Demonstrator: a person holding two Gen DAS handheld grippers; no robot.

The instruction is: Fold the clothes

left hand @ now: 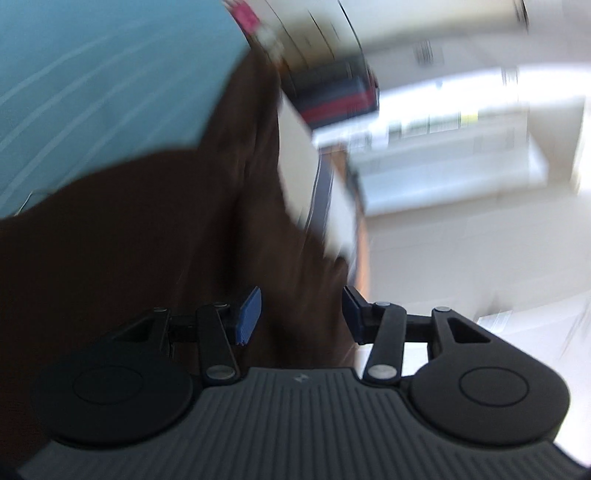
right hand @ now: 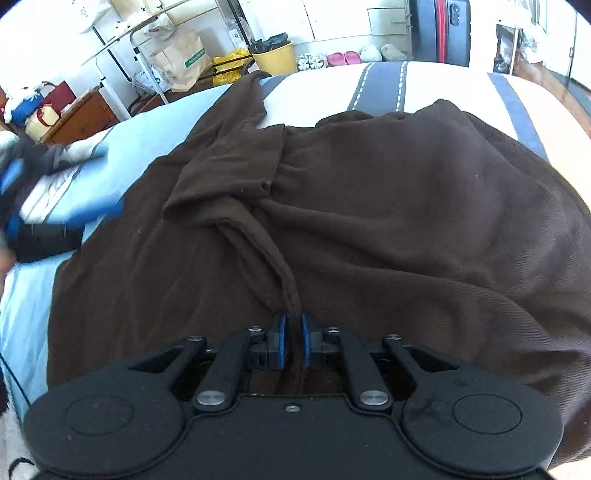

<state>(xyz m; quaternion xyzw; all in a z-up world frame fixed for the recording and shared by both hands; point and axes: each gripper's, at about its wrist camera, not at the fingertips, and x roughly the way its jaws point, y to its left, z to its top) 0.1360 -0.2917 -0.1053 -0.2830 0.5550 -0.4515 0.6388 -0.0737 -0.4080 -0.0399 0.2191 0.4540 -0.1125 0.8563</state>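
My right tool [right hand: 291, 341] is pinching a narrow ridge of the brown garment [right hand: 369, 206] between its blue pads [right hand: 281, 339], the jaws nearly together with only the cloth between them. The garment is lying spread ahead of this tool across the bed [right hand: 155, 129], rumpled, with a folded flap bunching up ahead and slightly to the left, and a sleeve-like strip trailing away toward the far left edge of the bed. The bedding is showing light blue to the left of the tool and white with a dark stitched stripe [right hand: 384, 85] straight ahead.

Beyond the far edge of the bed, a yellow bin [right hand: 279, 57] is standing with a black bag [right hand: 267, 40] sitting in its mouth; left of it a paper bag [right hand: 181, 62] is standing upright, its contents hidden from me. Pink slippers [right hand: 343, 57] are lying on the floor further right, and a dark suitcase [right hand: 439, 26] is standing beyond them.

My left tool [left hand: 302, 314] is holding its jaws wide apart, gripping nothing. The same brown garment [left hand: 147, 240] is filling the space ahead of and between its pads, though the left view is too blurred to say whether cloth is touching them. Light blue bedding [left hand: 92, 81] is showing ahead to the left.
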